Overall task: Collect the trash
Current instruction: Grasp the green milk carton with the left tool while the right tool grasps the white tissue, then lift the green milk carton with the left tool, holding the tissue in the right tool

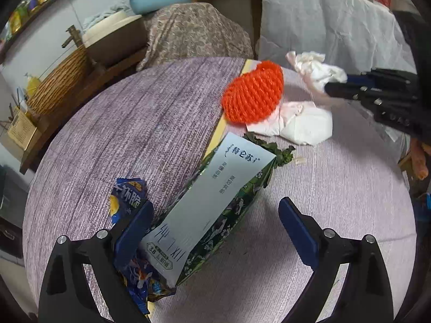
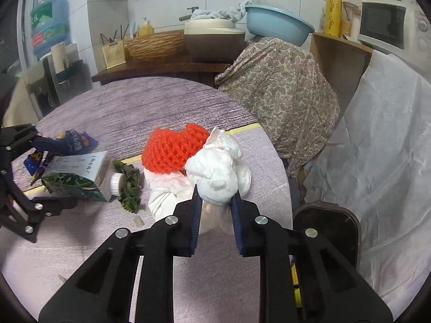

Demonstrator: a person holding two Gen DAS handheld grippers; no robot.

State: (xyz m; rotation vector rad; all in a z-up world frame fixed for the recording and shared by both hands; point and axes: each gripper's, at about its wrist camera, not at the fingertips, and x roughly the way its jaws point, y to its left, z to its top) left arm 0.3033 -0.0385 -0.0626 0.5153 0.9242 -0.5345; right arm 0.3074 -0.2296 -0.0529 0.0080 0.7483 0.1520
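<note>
My right gripper [image 2: 215,196] is shut on a crumpled white tissue [image 2: 215,167] and holds it above the round table [image 2: 134,107]; it also shows in the left wrist view [image 1: 315,70]. My left gripper [image 1: 215,212] is open around a milk carton [image 1: 207,210] lying on its side, with a blue snack wrapper [image 1: 126,204] against the left finger. An orange foam net [image 1: 254,92], a second white tissue [image 1: 299,122] and green leaves [image 1: 282,154] lie on the table beyond the carton.
A dark bin [image 2: 331,231] stands by the table's right edge. A paisley-covered object [image 2: 282,91], a white sheet [image 2: 390,148], a blue basin [image 2: 277,24] and a counter with a woven basket [image 2: 156,45] are behind.
</note>
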